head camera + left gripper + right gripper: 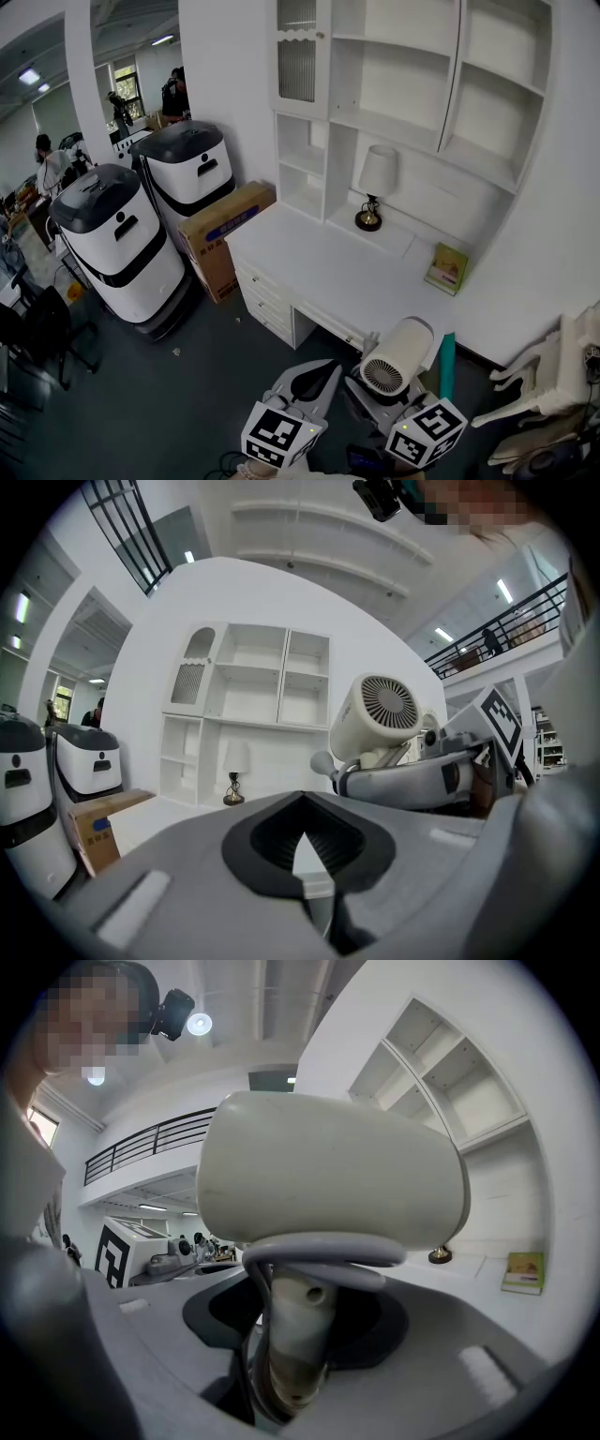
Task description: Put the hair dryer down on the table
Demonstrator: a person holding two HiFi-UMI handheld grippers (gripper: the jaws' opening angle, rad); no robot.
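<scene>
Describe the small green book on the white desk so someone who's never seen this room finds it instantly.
Find the white desk under the white wall shelves. Past the white-shaded table lamp, toward the desk's right end in the head view, the small green book sits by the wall. It is the desktop's only coloured thing.

Hair dryer [328, 1176]: smooth matt cream plastic; its cord [323, 1258]: grey, rubbery. Left gripper [326, 370], right gripper [364, 386]: matt grey plastic. Table [309, 258]: smooth white painted finish. Box [225, 230], far left: plain brown cardboard. Lamp [373, 187]: pale cloth-like shade, glossy dark base.
</scene>
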